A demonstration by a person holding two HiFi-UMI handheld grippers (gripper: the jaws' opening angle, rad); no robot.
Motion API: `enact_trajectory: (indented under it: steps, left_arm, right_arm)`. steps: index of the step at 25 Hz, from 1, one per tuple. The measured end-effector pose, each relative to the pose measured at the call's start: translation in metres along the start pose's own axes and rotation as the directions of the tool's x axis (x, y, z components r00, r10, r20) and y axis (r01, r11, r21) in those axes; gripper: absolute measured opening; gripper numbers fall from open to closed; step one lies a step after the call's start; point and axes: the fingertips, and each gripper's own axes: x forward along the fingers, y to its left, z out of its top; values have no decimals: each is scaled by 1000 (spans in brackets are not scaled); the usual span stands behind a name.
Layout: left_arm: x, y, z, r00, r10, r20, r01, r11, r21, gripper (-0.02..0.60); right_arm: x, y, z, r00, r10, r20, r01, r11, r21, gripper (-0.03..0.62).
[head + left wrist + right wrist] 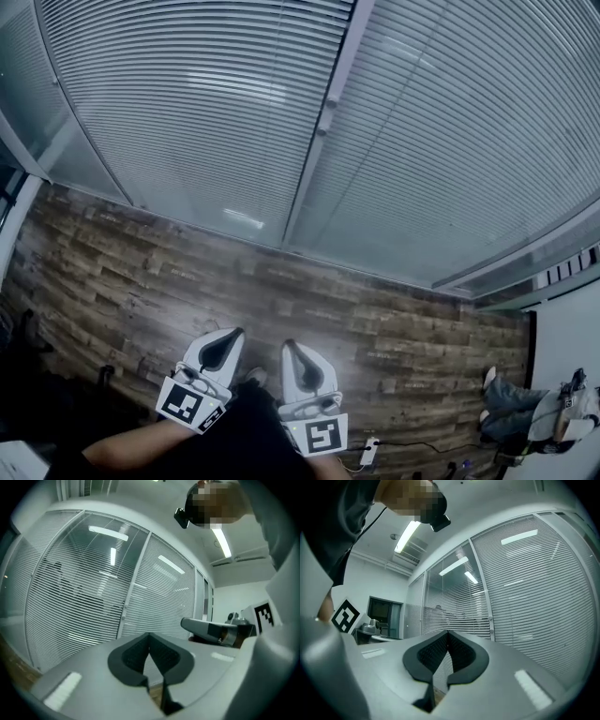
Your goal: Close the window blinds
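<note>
White slatted blinds [216,103] hang behind a glass wall split by a pale upright frame post [319,141]; a second blind panel [469,150] fills the right pane. The slats look tilted flat, with ceiling lights mirrored in the glass. Low in the head view, my left gripper [228,334] and right gripper [291,346] are held side by side over the wooden floor, well short of the glass. Both have their tips together with nothing between them. The left gripper view shows the left gripper [149,635] aimed at the blinds [79,597]; the right gripper [447,633] faces its blinds [534,588] too.
A dark wood-plank floor [141,272] runs up to the glass wall. A seated person's legs [511,394] and a chair are at the far right. A power strip with a cable [368,452] lies on the floor near my right gripper. A dark object [28,333] sits at the left edge.
</note>
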Motion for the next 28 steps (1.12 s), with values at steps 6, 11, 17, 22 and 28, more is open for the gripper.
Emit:
enact_trajectory:
  steps: [6,11,17,22,28]
  left_arm:
    - [3,-3,0,1000,-21,9,21,1000,17,0]
    - [24,10,6,999,-30,25,29,999,28,0]
    - [50,37,15,999,-42,34,42,999,-4,0]
    - [76,75,35,997,-16,69,18,1000,-17,0]
    - [119,116,46,998,-32,48,33,999,-18,0]
  right_arm:
    - [7,4,-8,1000,10,-17,-10,1000,1,3]
    - [24,-13,-9,1000,-18,-15,18,1000,-13,3]
    - [57,-30,-21,997,-25,-78,25,1000,4,3]
    - [96,-44,-23,993,-50,-109,49,999,-13,3]
    - [150,-79,-23,985,-115,-127,118,993,17,3]
